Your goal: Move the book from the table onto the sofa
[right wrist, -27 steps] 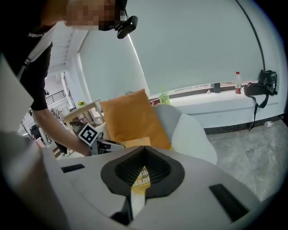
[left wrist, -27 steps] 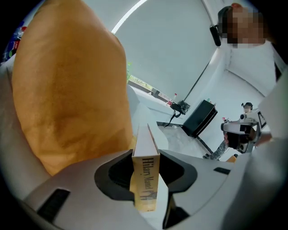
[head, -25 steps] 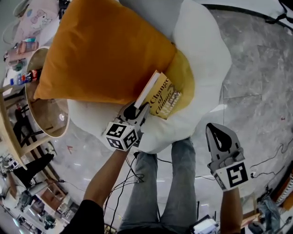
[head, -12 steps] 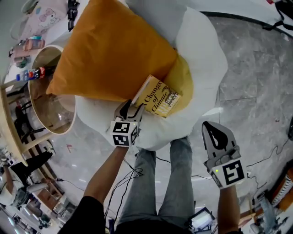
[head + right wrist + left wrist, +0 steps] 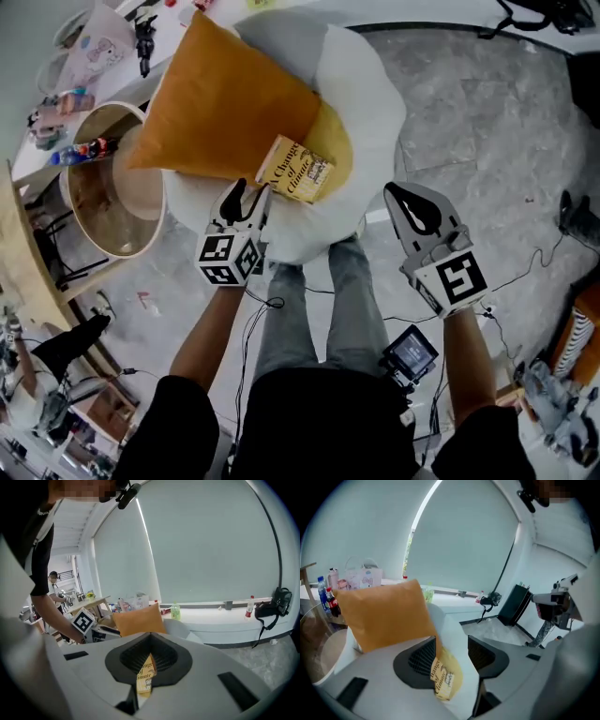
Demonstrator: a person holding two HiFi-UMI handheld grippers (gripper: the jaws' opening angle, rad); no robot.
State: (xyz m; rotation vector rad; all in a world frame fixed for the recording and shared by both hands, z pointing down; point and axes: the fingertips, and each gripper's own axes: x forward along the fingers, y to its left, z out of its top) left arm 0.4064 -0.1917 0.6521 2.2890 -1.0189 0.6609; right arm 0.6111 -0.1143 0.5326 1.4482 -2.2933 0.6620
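Book (image 5: pixel 294 170): closed paperback, yellow cover up, dark title lettering (reads "Change of Climate"), lying askew. Rests on white sofa (image 5: pixel 361 84), partly on small yellow cushion (image 5: pixel 335 150), just beside near edge of big orange cushion (image 5: pixel 225 103). Left gripper (image 5: pixel 249 191) just near-left of book, clear of it. Its jaws partway open, have just been closing a little, nothing between pads. Right gripper (image 5: pixel 397 195) off to right, by sofa's near-right edge above grey floor (image 5: pixel 487 122). Its jaws together, empty
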